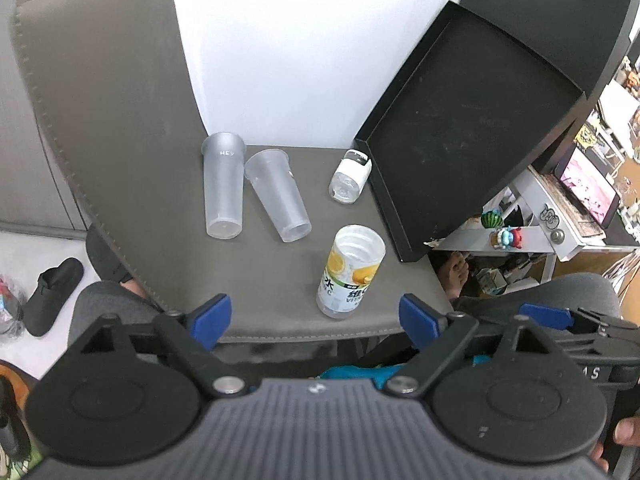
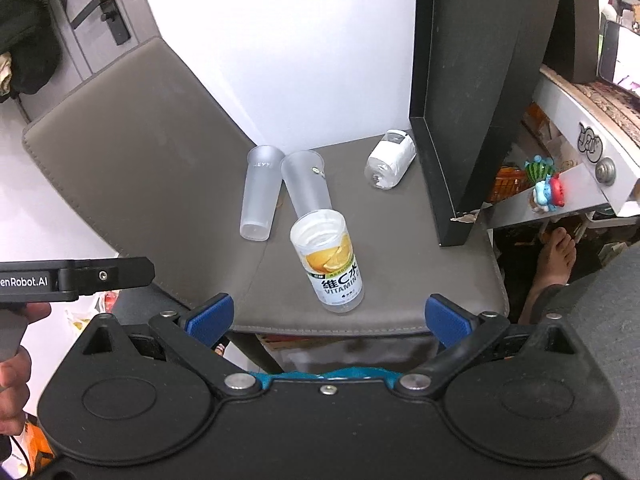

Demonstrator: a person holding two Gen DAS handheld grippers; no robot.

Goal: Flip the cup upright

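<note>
Two frosted, tapered plastic cups (image 1: 223, 186) (image 1: 278, 195) lie side by side on the grey leather-like surface (image 1: 280, 312), well beyond both tongs (image 1: 316, 318) (image 2: 326, 320), each spread apart.

The grey leather chair seat (image 1: 280, 280) (image 2: 400, 240) is viewed from above and in front by both wrist cameras, from near its front edge. Both views share the two frosted plastic cups (image 1: 224, 188) (image 2: 260, 192), seen further left from the right wrist.

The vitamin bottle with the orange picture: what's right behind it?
In the right view, the vitamin bottle covers the near end of a frosted cup; whether they touch cannot be told. A second cup stands beside it.
</note>
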